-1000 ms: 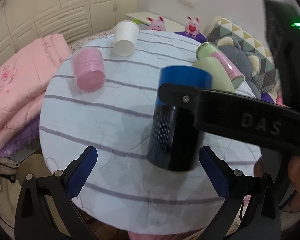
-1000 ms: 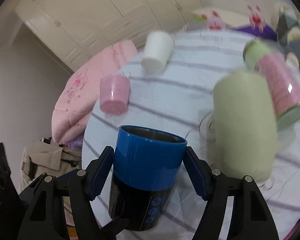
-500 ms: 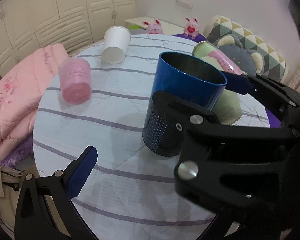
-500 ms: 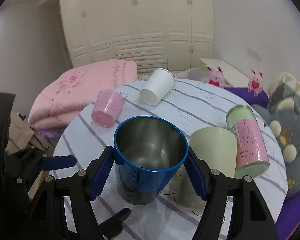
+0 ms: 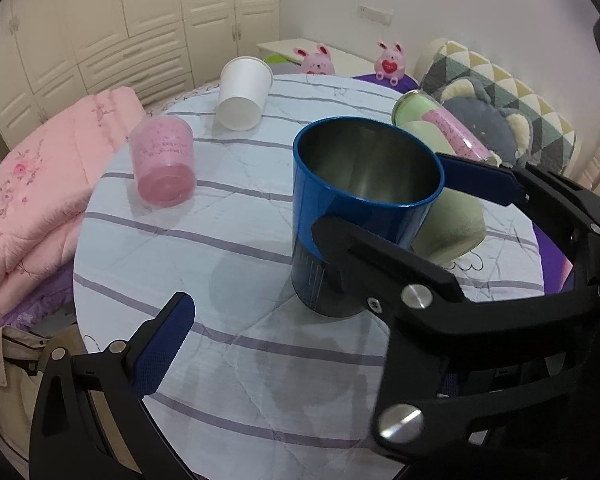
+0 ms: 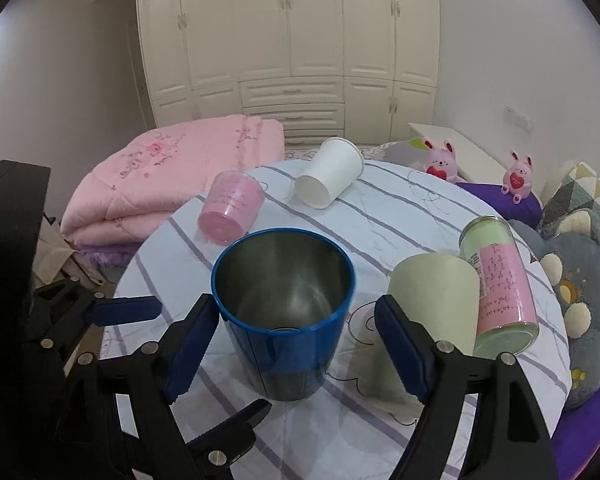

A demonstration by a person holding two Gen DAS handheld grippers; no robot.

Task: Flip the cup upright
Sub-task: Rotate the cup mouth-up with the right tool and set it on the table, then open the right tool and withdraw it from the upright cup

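Right wrist: striped round table (image 6: 400, 216) by wardrobe (image 6: 288, 40); right claw (image 6: 296, 332) released around upright blue cup (image 6: 288, 344); left claw (image 5: 312, 332) released.

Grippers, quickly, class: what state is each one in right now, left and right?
Left gripper: open, holding nothing.
Right gripper: open, fingers either side of the upright blue cup, gaps showing on both sides.
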